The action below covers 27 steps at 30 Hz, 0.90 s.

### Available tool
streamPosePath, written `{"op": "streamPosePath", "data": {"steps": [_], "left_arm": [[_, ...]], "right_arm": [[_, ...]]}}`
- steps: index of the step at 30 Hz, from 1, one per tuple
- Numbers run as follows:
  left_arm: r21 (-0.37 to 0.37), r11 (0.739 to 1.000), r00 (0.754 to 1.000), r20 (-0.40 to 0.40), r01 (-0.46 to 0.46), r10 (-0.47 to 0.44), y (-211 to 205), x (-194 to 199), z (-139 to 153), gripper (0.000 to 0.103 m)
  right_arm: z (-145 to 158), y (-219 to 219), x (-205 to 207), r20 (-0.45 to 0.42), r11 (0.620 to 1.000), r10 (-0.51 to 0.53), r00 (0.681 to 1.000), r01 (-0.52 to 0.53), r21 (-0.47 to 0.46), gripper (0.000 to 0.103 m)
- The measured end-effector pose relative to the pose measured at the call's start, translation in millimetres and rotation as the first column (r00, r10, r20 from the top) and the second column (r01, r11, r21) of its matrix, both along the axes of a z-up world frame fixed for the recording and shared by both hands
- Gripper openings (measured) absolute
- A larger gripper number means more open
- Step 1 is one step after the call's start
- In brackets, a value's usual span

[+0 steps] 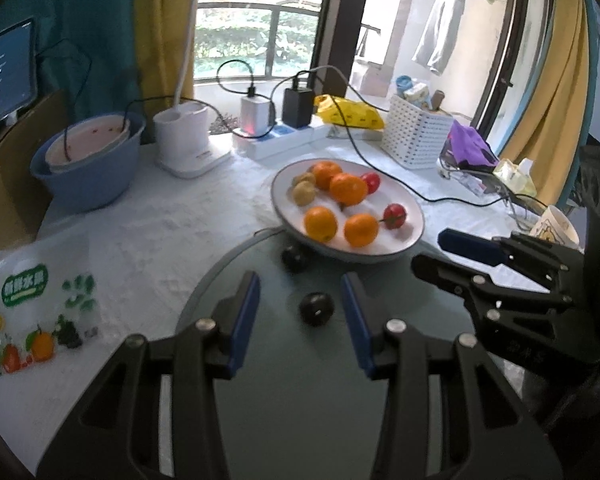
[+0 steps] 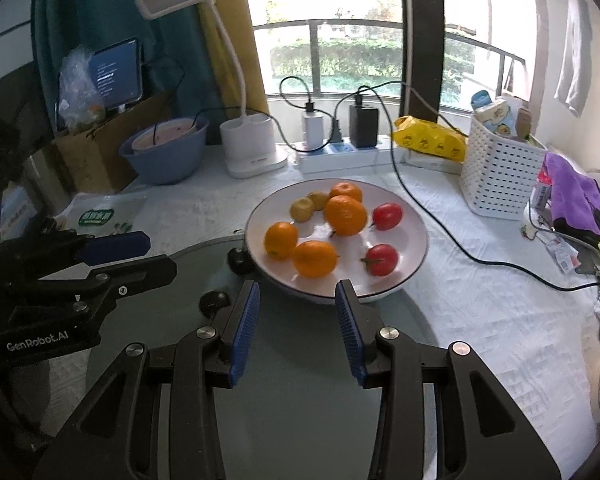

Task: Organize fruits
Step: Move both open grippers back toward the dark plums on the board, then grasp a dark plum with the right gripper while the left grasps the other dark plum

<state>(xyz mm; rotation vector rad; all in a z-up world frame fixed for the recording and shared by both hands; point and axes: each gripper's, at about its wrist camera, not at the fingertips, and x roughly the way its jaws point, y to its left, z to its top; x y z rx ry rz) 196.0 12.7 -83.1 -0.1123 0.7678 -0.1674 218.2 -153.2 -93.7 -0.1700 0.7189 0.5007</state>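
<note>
Left gripper point(image 1: 300, 312): jaws spread, nothing between the blue pads, poised over a round glass turntable point(image 1: 300, 400); two black knobs on the glass, one point(image 1: 317, 309) between the fingers, one point(image 1: 296, 259) by the plate rim; body printed "GenRobot.AI", read in the right wrist view

Right gripper point(image 2: 296, 320): jaws spread, empty, aimed at the near rim of the plate

White plate point(image 2: 414, 240): sits partly on the turntable, partly on the white cloth; holds four oranges, the largest point(image 2: 345, 215) near the centre, two red tomatoes point(image 2: 381, 260), and two small yellow-brown fruits point(image 2: 301, 209) at the far side

Fruit bag point(image 1: 36, 312): left of the turntable, green label with white Chinese characters, printed fruit pictures

Behind the plate: blue basin point(image 2: 168, 160), white lamp base point(image 2: 252, 148), power strip with chargers point(image 2: 340, 148), yellow packet point(image 2: 432, 140), white perforated basket point(image 2: 500, 176); print on these unreadable
</note>
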Motion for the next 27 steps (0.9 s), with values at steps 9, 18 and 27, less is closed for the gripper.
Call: {"op": "streamPosePath", "data": {"steps": [9, 18, 27], "left_arm": [[-0.021, 0.999, 0.999, -0.017, -0.038, 0.037, 27.0, -11.9, -15.0, 0.044], [-0.021, 0.997, 0.997, -0.040, -0.069, 0.068, 50.9, -18.0, -27.1, 0.044], [-0.037, 0.996, 0.995, -0.061, -0.080, 0.077, 67.5, -17.5, -35.2, 0.044]], "right_arm": [[-13.5, 27.6, -7.0, -0.034, 0.999, 0.031, 0.999, -0.032, -0.025, 0.042], [-30.0, 49.1, -3.6, -0.093, 0.998, 0.055, 0.994, -0.056, -0.009, 0.042], [-44.9, 63.8, 8.5, -0.144, 0.999, 0.042, 0.989, -0.042, -0.003, 0.042]]}}
